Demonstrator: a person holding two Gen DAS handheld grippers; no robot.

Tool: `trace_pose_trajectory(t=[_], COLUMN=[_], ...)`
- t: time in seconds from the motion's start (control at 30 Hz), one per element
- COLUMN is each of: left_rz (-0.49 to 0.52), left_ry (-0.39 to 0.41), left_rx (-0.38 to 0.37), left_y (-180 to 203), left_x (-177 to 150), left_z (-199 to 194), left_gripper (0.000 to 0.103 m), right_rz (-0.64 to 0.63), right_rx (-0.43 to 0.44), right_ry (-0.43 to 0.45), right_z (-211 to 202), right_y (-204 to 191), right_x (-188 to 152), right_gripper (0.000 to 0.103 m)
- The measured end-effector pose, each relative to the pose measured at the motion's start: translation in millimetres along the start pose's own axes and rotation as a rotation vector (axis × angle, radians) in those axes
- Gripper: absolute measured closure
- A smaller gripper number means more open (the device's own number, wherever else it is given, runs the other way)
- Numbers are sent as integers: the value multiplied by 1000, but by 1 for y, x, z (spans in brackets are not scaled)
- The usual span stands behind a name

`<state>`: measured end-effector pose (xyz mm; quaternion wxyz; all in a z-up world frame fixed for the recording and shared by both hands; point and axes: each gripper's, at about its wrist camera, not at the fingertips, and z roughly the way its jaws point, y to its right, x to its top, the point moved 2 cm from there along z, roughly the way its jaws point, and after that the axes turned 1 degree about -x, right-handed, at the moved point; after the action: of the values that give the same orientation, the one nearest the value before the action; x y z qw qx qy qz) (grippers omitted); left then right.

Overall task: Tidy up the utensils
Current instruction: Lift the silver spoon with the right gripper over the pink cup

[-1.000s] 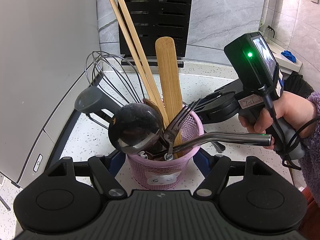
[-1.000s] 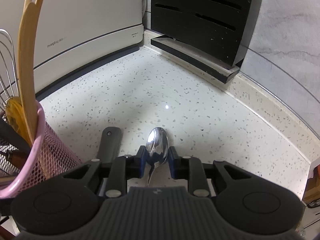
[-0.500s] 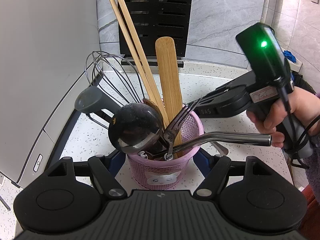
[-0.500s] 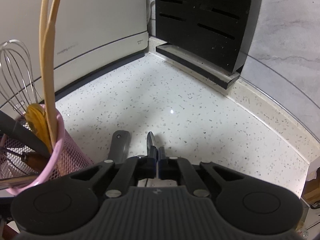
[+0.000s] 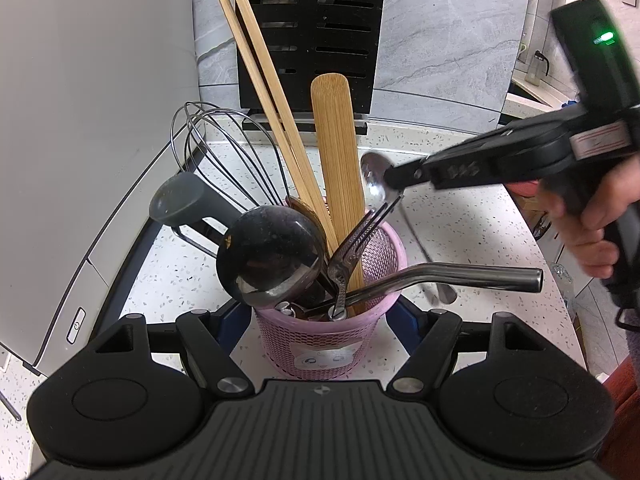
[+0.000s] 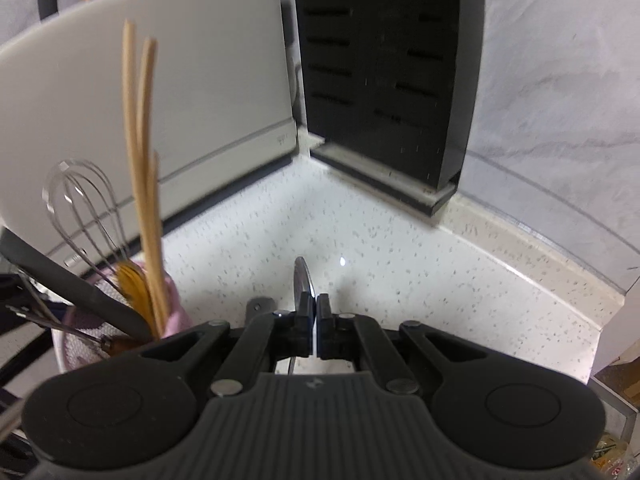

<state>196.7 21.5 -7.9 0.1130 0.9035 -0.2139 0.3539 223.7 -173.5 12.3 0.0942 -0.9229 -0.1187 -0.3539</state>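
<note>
Left gripper (image 5: 320, 316): fingers (image 5: 232, 314) spread wide to either side of the cup, at its lower wall; contact with the mesh could not be told.
Right gripper (image 6: 316, 316): fingers (image 6: 304, 312) clenched on the spoon, pinched close together; seen from the left wrist view (image 5: 394, 182) reaching in from the right, above and behind the cup.
Spoon (image 5: 374, 182): held off the surface, bowl up, beside the spatula and just over the cup's far rim; handle slanting down behind the cup. Edge-on between the fingers in the right wrist view (image 6: 302, 280).
Cup (image 5: 320, 340): pink mesh, upright on the surface, cat sticker facing the left gripper; crowded with utensils.
Spatula (image 5: 334, 152): bamboo, upright in the cup's middle.
Chopsticks (image 5: 260, 80): pair, leaning back and left out of the cup.
Whisk (image 5: 216, 148): wire loops rising left of the chopsticks, in the cup.
Ladle (image 5: 270, 256): dark bowl at the cup's left rim, facing the camera.
Fork (image 5: 356, 240): tines up, inside the cup, right of the ladle.
Steel handle (image 5: 460, 274): bent, jutting right out of the cup, level over the surface.
Surface (image 5: 480, 220): white, speckled.
Knife block (image 5: 308, 32): black, slotted, well behind the cup at the wall.
Appliance (image 5: 80, 120): grey, left of the cup.
</note>
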Motion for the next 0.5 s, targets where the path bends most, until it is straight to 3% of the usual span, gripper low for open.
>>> trace_pose_trajectory(t=[0.23,0.5], left_rz=[0,1], left_ry=[0,0], left_rx=[0,0], left_y=[0,0], left_x=[0,0], left_z=[0,0], left_gripper=[18,18], right_rz=[16,20], right_rx=[9,48], right_ry=[138,388], right_z=[-43,-94], right_y=[-3,-19], right_x=[11,24], right_gripper=[103,103])
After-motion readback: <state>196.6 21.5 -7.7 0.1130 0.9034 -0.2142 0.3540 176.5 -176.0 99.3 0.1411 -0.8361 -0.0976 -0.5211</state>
